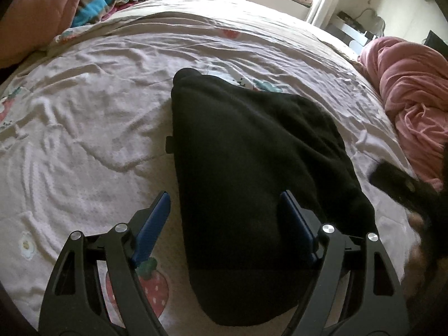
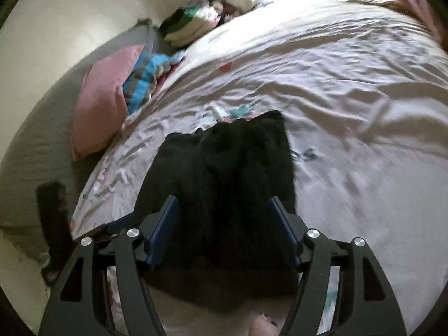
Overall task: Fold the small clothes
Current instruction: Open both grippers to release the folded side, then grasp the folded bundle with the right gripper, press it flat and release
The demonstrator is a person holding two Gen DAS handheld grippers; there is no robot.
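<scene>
A black garment (image 1: 252, 168) lies on the pale printed bedsheet (image 1: 98, 117), filling the middle and lower middle of the left wrist view and tapering to a narrow end toward the upper centre. The left gripper (image 1: 225, 210) stands at the bottom of that frame with its blue-padded jaws spread wide. The left pad is over bare sheet just beside the garment's left edge, and the right pad shows in front of the dark cloth, so the near part of the garment fills most of the gap between them. Neither pad is seen pressing on the fabric, and nothing is held. At the right edge of this view a dark blurred shape (image 1: 397, 184) sits near the garment's right edge; what it is cannot be told. In the right wrist view the same garment (image 2: 229, 168) runs from the centre down to the lower middle. The right gripper (image 2: 224, 215) is at the bottom, its jaws also well apart. The cloth shows across the gap between the two blue pads, and the frame does not show either pad clamped on it. A pink pillow (image 2: 100, 98) and a blue striped fabric (image 2: 145, 78) lie at the upper left of this view, well apart from the garment, and a pink blanket (image 1: 414, 98) is bunched at the right of the left wrist view.
</scene>
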